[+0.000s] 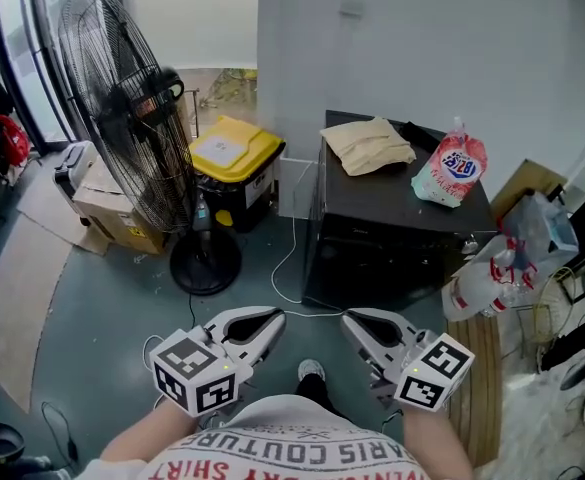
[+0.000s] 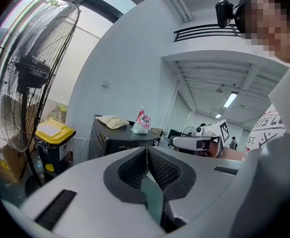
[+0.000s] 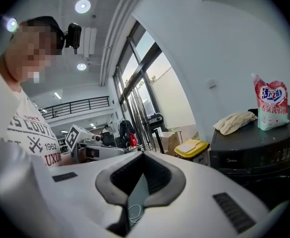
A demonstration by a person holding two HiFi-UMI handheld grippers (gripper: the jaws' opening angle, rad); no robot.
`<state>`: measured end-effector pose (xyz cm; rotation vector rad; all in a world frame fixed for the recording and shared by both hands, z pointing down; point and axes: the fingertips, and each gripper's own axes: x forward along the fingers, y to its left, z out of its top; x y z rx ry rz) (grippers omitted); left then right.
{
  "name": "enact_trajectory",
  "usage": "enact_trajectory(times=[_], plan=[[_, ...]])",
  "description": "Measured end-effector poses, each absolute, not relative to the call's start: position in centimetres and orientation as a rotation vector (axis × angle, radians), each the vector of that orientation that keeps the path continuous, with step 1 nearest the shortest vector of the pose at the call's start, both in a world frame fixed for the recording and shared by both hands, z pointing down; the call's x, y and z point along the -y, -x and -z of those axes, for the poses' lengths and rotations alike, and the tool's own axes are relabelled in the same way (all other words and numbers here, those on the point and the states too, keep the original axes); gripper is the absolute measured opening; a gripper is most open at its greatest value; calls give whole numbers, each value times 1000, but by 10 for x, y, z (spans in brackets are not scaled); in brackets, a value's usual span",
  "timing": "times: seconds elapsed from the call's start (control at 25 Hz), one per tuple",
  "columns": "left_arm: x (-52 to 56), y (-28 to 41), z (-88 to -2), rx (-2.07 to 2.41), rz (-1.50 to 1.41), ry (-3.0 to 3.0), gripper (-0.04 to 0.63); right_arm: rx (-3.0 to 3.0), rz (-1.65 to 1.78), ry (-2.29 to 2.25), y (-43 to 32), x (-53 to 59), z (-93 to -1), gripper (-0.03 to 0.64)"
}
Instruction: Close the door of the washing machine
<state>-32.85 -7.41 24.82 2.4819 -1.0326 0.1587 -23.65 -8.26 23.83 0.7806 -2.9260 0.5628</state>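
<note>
The washing machine [image 1: 392, 230] is a black box against the white wall, also seen in the left gripper view [image 2: 116, 140] and the right gripper view [image 3: 254, 155]. Its front is dark, and I cannot make out how the door stands. A beige cloth [image 1: 370, 145] and a red-and-white detergent pouch [image 1: 450, 168] lie on its top. Both grippers hang close to my body, well short of the machine. My left gripper [image 1: 275, 316] [image 2: 147, 150] is shut with nothing between its jaws. My right gripper [image 1: 350, 318] [image 3: 142, 155] is shut and empty too.
A tall black floor fan [image 1: 132, 118] stands at the left, a yellow-lidded bin [image 1: 234, 158] beside it. Cardboard boxes [image 1: 102, 203] sit further left. A white cable [image 1: 287, 268] trails over the floor before the machine. Bags, bottles and wires [image 1: 532, 268] crowd the right side.
</note>
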Motion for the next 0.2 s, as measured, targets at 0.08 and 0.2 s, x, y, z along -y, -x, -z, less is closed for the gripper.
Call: enact_trajectory(times=[0.08, 0.2], plan=[[76, 329, -247, 1032, -162, -2478, 35, 2928, -567, -776, 238, 84, -237, 21], [80, 331, -245, 1032, -162, -2474, 35, 2938, -578, -771, 242, 89, -235, 21]])
